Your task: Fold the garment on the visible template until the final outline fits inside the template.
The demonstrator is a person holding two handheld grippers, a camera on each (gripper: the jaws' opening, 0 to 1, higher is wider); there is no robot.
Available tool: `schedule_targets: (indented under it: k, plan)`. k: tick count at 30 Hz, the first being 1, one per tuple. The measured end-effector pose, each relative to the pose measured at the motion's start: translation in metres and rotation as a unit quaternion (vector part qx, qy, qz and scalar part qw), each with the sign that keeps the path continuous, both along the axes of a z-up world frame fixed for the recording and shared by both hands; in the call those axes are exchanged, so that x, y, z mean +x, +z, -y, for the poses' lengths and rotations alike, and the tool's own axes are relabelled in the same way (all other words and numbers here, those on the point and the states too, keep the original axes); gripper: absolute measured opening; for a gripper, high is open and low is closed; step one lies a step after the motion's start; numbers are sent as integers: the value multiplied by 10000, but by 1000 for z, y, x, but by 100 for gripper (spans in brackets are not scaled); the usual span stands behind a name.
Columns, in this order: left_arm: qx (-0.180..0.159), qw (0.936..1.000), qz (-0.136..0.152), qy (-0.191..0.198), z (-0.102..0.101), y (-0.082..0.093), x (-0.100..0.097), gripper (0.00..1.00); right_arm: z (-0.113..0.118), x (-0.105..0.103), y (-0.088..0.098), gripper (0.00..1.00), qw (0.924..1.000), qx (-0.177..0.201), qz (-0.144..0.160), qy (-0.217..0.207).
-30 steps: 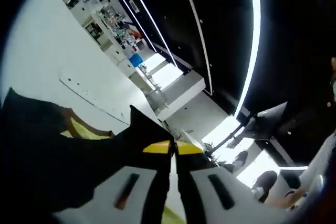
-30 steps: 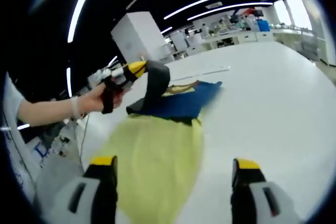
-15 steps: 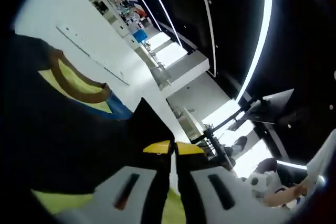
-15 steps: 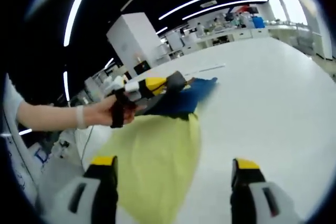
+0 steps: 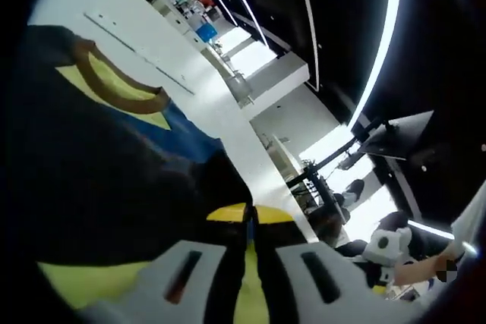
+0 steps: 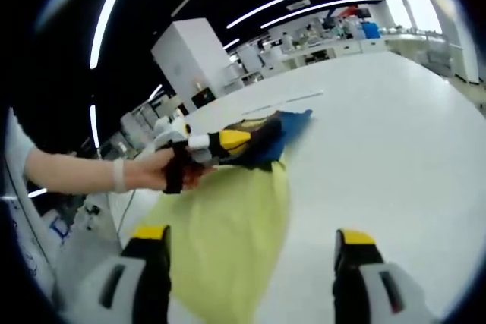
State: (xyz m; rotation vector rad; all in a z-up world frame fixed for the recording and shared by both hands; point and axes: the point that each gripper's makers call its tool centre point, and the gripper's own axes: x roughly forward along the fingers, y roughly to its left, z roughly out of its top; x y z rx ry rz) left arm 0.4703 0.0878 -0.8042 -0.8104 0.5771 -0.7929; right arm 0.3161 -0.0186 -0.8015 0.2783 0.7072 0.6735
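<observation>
A dark navy garment (image 5: 99,180) with a brown collar and a blue patch lies over a yellow template sheet (image 6: 228,240) on a white table (image 6: 380,149). My left gripper (image 5: 249,212) is shut on a dark fold of the garment, low over the cloth. In the right gripper view the left gripper (image 6: 228,140) is held by a hand, pressing the garment (image 6: 266,138) down at the template's far end. My right gripper (image 6: 250,240) stands open above the yellow sheet, nothing between its yellow-tipped fingers (image 6: 149,234).
A thin white strip (image 6: 281,99) lies on the table beyond the garment. Wide bare table spreads to the right. White cabinets (image 6: 194,55) and benches stand at the back. A person's bare arm (image 6: 83,174) reaches in from the left.
My left gripper has come down toward the table with the garment's fold, laying it flatter over the rest of the cloth. The right gripper has held still.
</observation>
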Motion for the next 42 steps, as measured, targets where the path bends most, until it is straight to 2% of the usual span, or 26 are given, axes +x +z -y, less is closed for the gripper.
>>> schedule_targets:
  k: [7,10,13,14,15,17,18,19,22,25,27,33,34,38,40,42]
  plan:
    - [114,9997,88,-195,5,-5,-6,3,-2,0,0,90,10000,12,3,27]
    - [169,9993,178,-292,7,-3,-9,11,-3,1,2,90,10000,12,27,36]
    - [381,9981,295,-387,4,-5,-12,20,-3,1,0,90,10000,18,18,28]
    - [449,9974,356,-428,4,-4,-14,24,-3,1,0,90,10000,14,15,32]
    - [556,9968,408,-401,2,-4,-13,34,-3,1,0,90,10000,6,26,41]
    - [652,9968,372,-273,0,-1,-13,54,-4,1,0,91,10000,6,44,53]
    - [682,9968,354,-203,-3,0,-10,68,-5,2,1,91,10000,4,52,55]
    - [707,9967,355,-157,-5,1,-9,75,-5,2,1,91,10000,-1,64,55]
    - [1014,9924,682,-131,-14,10,-7,87,-7,8,6,92,9998,2,158,74]
    - [1294,9882,817,-106,-23,15,-8,99,-9,12,14,95,9993,-43,318,175]
    - [1639,9811,1012,-169,-36,14,-9,99,-8,15,19,97,9984,-181,457,278]
    - [1887,9754,1112,-266,-52,30,-17,99,-8,24,24,100,9971,-296,591,388]
    - [1984,9727,1170,-290,-58,33,-18,99,-9,25,26,100,9969,-291,616,396]
    - [2095,9687,1280,-379,-68,45,-25,99,-15,33,30,100,9957,-330,717,478]
    - [2209,9646,1386,-403,-76,48,-27,99,-21,35,34,100,9951,-343,762,535]
    - [2242,9638,1385,-415,-79,52,-31,99,-25,37,36,100,9942,-361,815,600]
